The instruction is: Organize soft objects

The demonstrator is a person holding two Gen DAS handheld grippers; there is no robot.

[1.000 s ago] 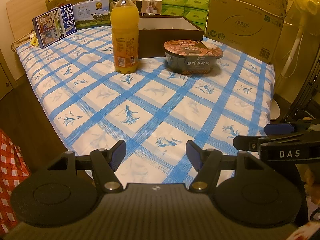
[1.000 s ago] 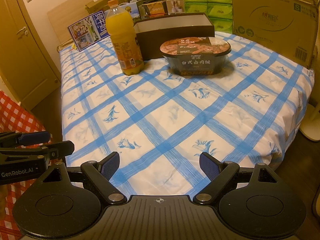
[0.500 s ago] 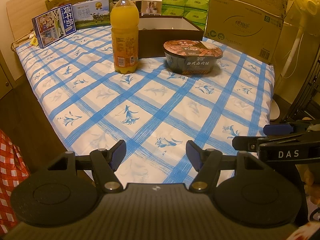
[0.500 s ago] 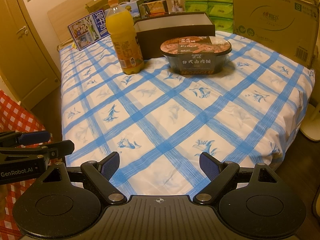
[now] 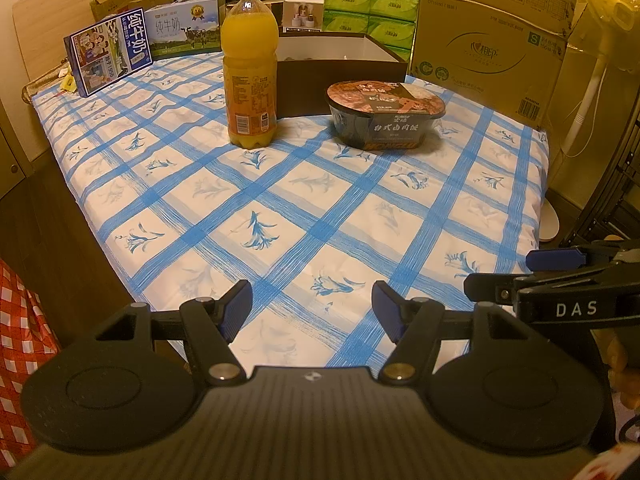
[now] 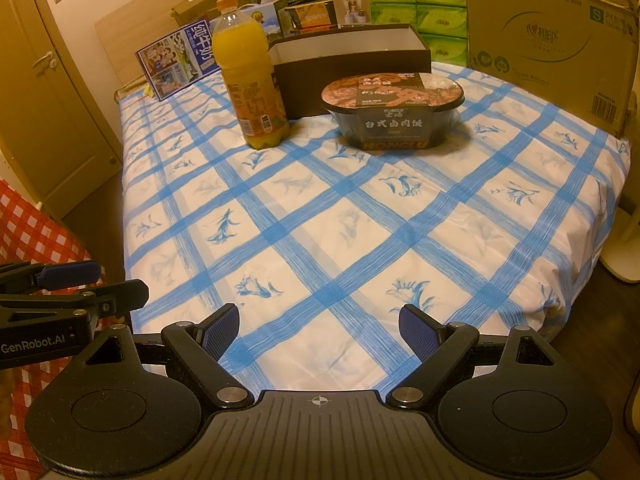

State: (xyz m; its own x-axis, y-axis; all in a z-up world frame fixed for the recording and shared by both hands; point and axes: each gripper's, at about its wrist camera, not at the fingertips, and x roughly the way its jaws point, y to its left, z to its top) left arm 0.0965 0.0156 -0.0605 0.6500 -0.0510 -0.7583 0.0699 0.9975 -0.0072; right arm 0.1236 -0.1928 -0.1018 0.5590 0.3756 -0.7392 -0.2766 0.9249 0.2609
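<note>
An orange juice bottle (image 5: 250,76) (image 6: 250,80) stands upright on the blue-checked bed sheet (image 5: 304,208) (image 6: 360,216). To its right sits a dark instant-meal bowl (image 5: 386,114) (image 6: 394,110) with a printed lid. Behind both lies an open dark brown box (image 5: 340,60) (image 6: 352,54). My left gripper (image 5: 312,308) hovers open over the near edge of the bed, nothing between its fingers. My right gripper (image 6: 320,330) is also open and empty, beside it at the near edge. Each gripper shows at the side of the other's view.
A large cardboard carton (image 5: 492,36) (image 6: 548,36) stands at the back right, green tissue packs (image 5: 368,12) (image 6: 418,4) and milk cartons (image 5: 108,56) (image 6: 176,62) along the headboard. A red checked cloth (image 5: 16,340) (image 6: 28,240) hangs at the left. A wardrobe door (image 6: 52,92) is left of the bed.
</note>
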